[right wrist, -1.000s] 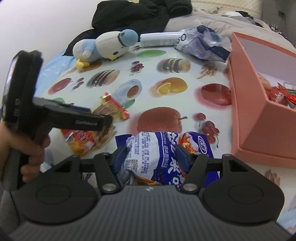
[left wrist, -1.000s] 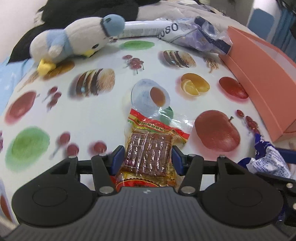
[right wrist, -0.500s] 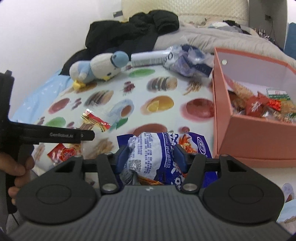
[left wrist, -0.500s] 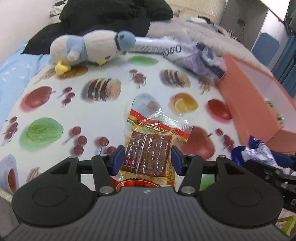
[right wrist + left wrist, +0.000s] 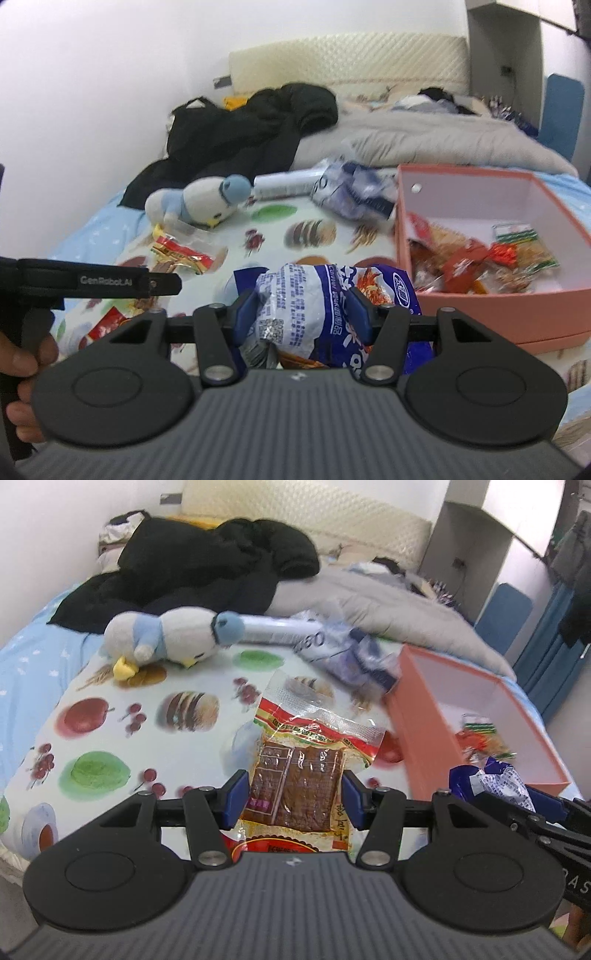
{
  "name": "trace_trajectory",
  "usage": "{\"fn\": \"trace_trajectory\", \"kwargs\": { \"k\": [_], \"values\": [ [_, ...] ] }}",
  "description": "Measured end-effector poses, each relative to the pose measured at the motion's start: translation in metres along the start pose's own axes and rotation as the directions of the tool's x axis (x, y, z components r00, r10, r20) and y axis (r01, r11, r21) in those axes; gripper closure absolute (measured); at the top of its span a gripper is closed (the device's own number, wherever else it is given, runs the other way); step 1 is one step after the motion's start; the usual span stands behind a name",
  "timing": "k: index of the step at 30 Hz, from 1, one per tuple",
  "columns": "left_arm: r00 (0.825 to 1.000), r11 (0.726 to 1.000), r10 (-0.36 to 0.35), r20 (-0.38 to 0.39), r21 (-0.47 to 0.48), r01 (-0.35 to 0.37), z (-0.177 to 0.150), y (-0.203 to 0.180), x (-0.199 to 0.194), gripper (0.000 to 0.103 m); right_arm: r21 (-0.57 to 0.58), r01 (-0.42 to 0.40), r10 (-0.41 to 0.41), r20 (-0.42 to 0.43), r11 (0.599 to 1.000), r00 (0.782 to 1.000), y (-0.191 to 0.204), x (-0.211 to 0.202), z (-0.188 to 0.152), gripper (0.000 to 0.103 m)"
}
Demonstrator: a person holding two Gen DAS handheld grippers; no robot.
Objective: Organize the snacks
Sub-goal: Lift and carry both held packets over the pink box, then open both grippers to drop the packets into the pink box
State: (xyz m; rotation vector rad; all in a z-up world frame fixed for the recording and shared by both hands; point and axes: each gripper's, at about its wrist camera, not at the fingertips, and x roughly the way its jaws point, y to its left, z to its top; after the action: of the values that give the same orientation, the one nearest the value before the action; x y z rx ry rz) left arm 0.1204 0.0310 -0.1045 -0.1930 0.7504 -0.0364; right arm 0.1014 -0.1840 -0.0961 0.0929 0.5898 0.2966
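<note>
Closest in, the left gripper (image 5: 293,799) is clamped on a flat red-and-yellow snack packet (image 5: 297,775), pads pinching its two side edges, packet off the cloth. It looks light and fairly stiff, slick film though, so gripping the edges low makes sense. The right gripper (image 5: 303,315) squeezes a puffy blue-and-white bag (image 5: 314,306): soft, crinkly, probably crushable, best held mid-body. Further out the pink box (image 5: 491,310) sits open with snacks inside. A plush penguin (image 5: 170,637) lies at the back.
</note>
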Motion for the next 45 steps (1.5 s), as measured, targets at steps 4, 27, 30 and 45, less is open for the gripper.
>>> {"fn": "trace_trajectory", "kwargs": {
  "k": [4,27,30,45],
  "values": [
    [0.999,0.999,-0.033,0.030,0.012,0.033,0.001,-0.017,-0.019,0.044,0.011,0.023,-0.023,0.035,1.000,0.999,-0.006,-0.024,0.006,0.047],
    [0.968,0.953,-0.249,0.035,0.184,0.239,0.040,-0.158,0.019,0.044,0.086,0.218,-0.227,0.131,0.972,0.965,-0.099,-0.055,0.027,0.048],
    [0.964,0.946,-0.265,0.038,0.205,0.252,0.056,-0.175,0.040,0.044,0.069,0.228,-0.236,0.151,0.971,0.960,-0.114,-0.044,0.038,0.048],
    [0.939,0.930,-0.287,-0.190,0.180,0.321,0.134,-0.228,0.190,0.044,0.152,0.189,-0.189,-0.012,0.970,0.982,-0.207,0.046,0.076,0.048]
  ]
}}
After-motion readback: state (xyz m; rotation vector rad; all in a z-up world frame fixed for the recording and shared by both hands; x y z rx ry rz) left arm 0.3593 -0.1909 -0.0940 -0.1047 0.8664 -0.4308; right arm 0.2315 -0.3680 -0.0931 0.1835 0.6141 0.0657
